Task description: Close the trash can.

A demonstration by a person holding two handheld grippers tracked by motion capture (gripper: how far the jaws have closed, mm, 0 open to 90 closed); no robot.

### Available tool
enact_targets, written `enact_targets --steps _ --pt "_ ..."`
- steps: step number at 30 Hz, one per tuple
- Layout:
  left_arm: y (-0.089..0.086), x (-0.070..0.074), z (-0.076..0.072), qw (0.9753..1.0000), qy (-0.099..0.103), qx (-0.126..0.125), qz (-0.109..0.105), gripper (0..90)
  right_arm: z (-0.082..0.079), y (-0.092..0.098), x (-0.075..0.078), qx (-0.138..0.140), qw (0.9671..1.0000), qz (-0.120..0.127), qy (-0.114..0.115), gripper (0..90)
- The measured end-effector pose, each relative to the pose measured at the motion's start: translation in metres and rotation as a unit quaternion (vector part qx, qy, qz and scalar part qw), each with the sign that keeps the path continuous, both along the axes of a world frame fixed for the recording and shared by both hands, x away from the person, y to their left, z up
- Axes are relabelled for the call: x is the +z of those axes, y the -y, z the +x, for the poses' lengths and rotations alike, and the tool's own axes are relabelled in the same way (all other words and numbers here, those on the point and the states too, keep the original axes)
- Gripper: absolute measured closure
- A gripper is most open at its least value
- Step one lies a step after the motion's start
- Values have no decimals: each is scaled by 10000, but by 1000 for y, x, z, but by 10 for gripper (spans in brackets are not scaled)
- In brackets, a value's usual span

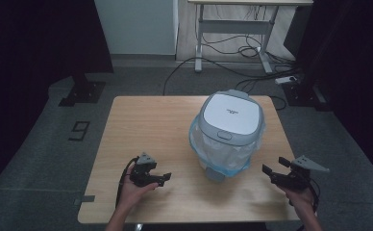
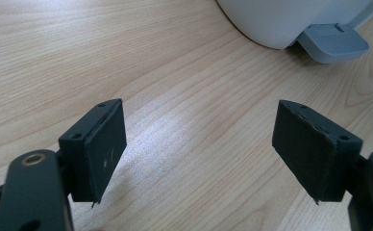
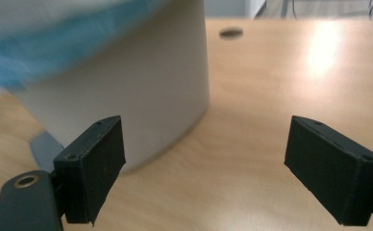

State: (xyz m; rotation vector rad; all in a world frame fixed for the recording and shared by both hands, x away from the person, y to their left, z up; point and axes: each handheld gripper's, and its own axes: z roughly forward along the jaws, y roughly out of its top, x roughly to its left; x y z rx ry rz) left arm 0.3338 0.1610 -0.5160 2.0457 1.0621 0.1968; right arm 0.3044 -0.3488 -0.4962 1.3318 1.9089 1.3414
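Note:
A white pedal bin (image 1: 228, 130) with a grey-rimmed shut lid stands right of the table's middle. A blue-edged bag liner (image 1: 225, 154) hangs out around its body, and its grey foot pedal (image 1: 215, 174) points to the near edge. My left gripper (image 1: 161, 178) hovers open near the front left, its jaws aimed towards the bin's pedal (image 2: 333, 42). My right gripper (image 1: 276, 166) is open at the front right, just right of the bin, whose white wall (image 3: 141, 91) and blue liner (image 3: 55, 43) show close ahead. Nothing sits between either pair of jaws.
The wooden table (image 1: 146, 125) stands on grey carpet. Behind it are a white desk frame (image 1: 232, 29) and loose cables (image 1: 252, 62) with a power strip on the floor. Dark curtains flank both sides.

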Motion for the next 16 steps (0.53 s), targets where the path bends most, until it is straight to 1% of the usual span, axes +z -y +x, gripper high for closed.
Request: enact_targets --steps 1,3,6,16 --pt "0 0 0 10000 2 2 5 195 0 0 -4 -9 9999 -95 -43 134" --pt "0 -1 0 10000 0 4 17 195 0 1 -8 -37 9998 -160 -73 134" --pt "-1 -1 0 10000 -9 9 32 195 0 2 -12 -39 9998 -178 -123 134" --pt "0 -1 1 10000 -6 9 37 195 2 2 -16 -62 9997 -190 -146 133"
